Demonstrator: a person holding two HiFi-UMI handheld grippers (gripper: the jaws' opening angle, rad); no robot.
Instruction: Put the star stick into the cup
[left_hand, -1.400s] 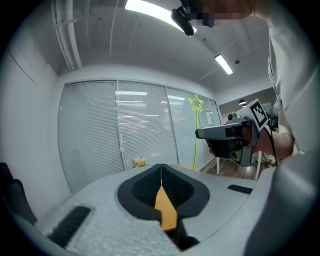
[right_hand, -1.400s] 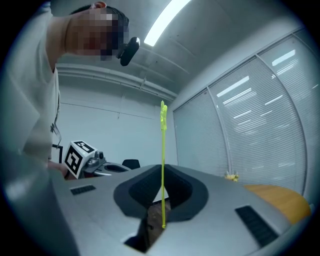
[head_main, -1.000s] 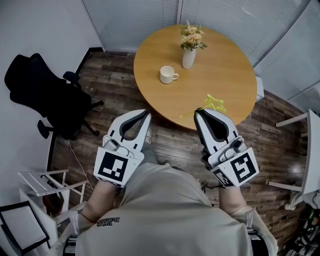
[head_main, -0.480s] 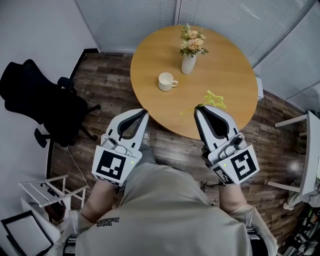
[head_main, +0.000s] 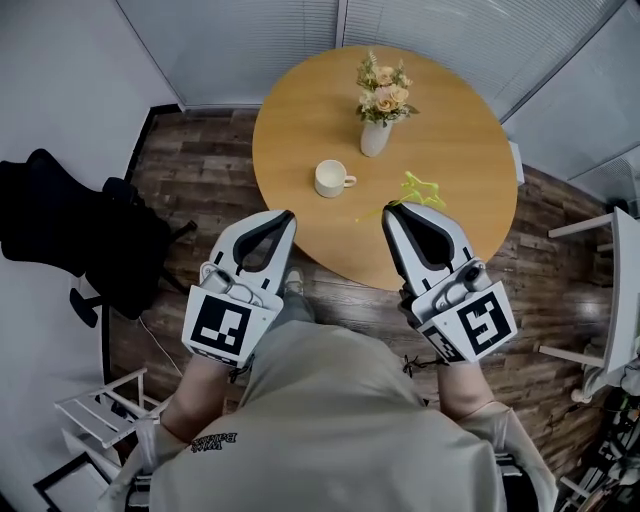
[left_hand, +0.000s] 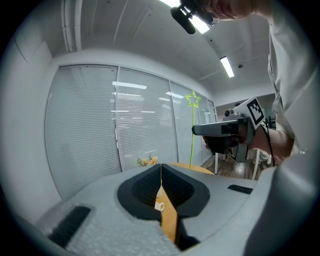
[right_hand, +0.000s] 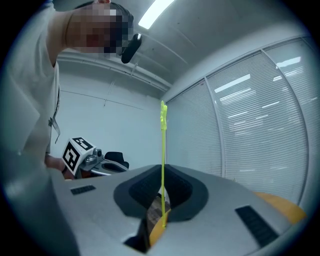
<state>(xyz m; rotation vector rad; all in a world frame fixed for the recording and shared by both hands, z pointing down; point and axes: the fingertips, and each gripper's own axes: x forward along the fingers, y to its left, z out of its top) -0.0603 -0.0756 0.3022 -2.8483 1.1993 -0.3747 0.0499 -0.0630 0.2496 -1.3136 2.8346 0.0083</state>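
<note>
A white cup (head_main: 332, 178) stands on the round wooden table (head_main: 450, 140), handle to the right. My right gripper (head_main: 389, 208) is shut on the thin yellow-green star stick (head_main: 419, 187), which stands upright with its star on top (right_hand: 163, 112) over the table's near edge, right of the cup. My left gripper (head_main: 287, 215) is shut with nothing in it and hovers at the table's near edge, just below and left of the cup. In the left gripper view the cup (left_hand: 159, 205) shows small through the slit between the jaws, with the star stick (left_hand: 192, 101) and right gripper (left_hand: 220, 130) to the right.
A white vase of flowers (head_main: 378, 112) stands behind the cup on the table. A black office chair (head_main: 70, 235) is at the left, on the wood floor. White furniture (head_main: 610, 290) sits at the right. Blinds cover the glass walls behind the table.
The table has come closer, so both grippers' tips now reach over its near edge. Both stay shut, and the stick is still upright in the right one.
</note>
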